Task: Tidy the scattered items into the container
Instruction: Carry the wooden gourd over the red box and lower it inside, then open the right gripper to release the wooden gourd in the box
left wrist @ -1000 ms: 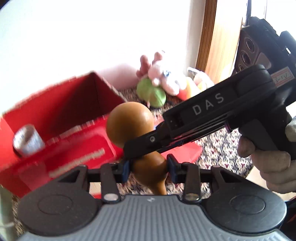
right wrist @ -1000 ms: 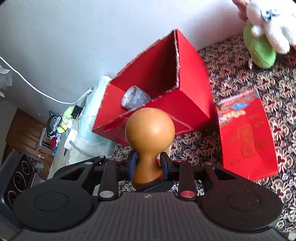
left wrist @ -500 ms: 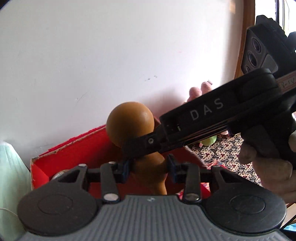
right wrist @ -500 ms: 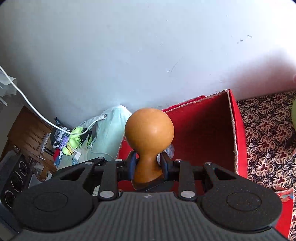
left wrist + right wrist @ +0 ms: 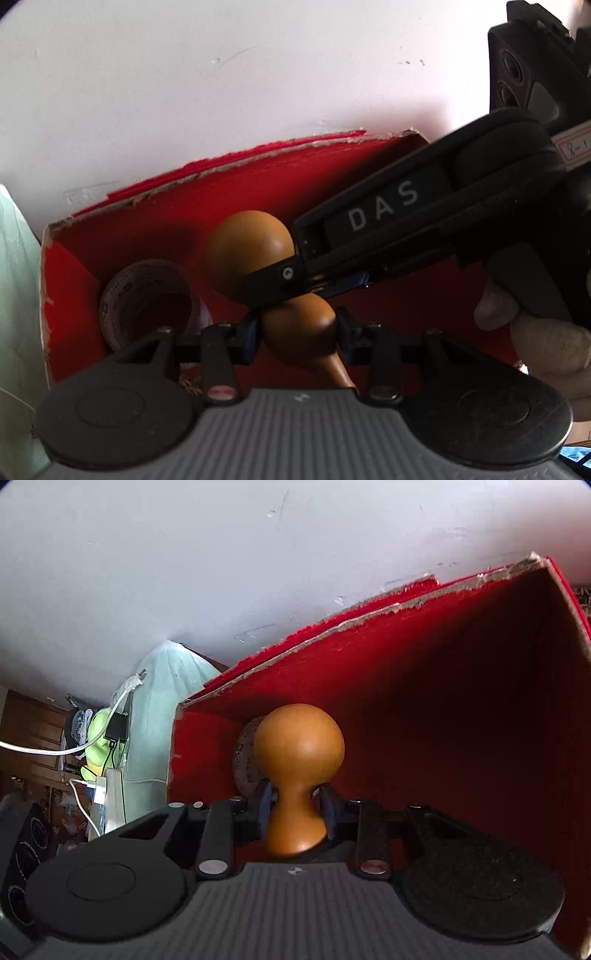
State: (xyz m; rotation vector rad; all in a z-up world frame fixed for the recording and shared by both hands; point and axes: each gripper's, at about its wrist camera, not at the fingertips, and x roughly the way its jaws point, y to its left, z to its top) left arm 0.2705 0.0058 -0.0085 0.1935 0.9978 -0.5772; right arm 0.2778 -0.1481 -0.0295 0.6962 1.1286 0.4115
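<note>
Gourd (image 5: 298, 771) is hanging over the open red box (image 5: 332, 173), its long axis running along the right gripper's fingers, big bulb pointing away toward the box's far wall. Right gripper (image 5: 297, 812) is pinching its narrow waist. Left gripper (image 5: 299, 332) is clamping the smaller bulb, jaws partly spread. Tape roll (image 5: 147, 295) is lying inside.

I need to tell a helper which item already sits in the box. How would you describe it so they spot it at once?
Find the open red cardboard box against the white wall. In its left corner lies a round roll of printed tape with its hollow core towards the camera. Unlike the smooth brown wooden gourd beside it, it is ring-shaped and patterned.
</note>
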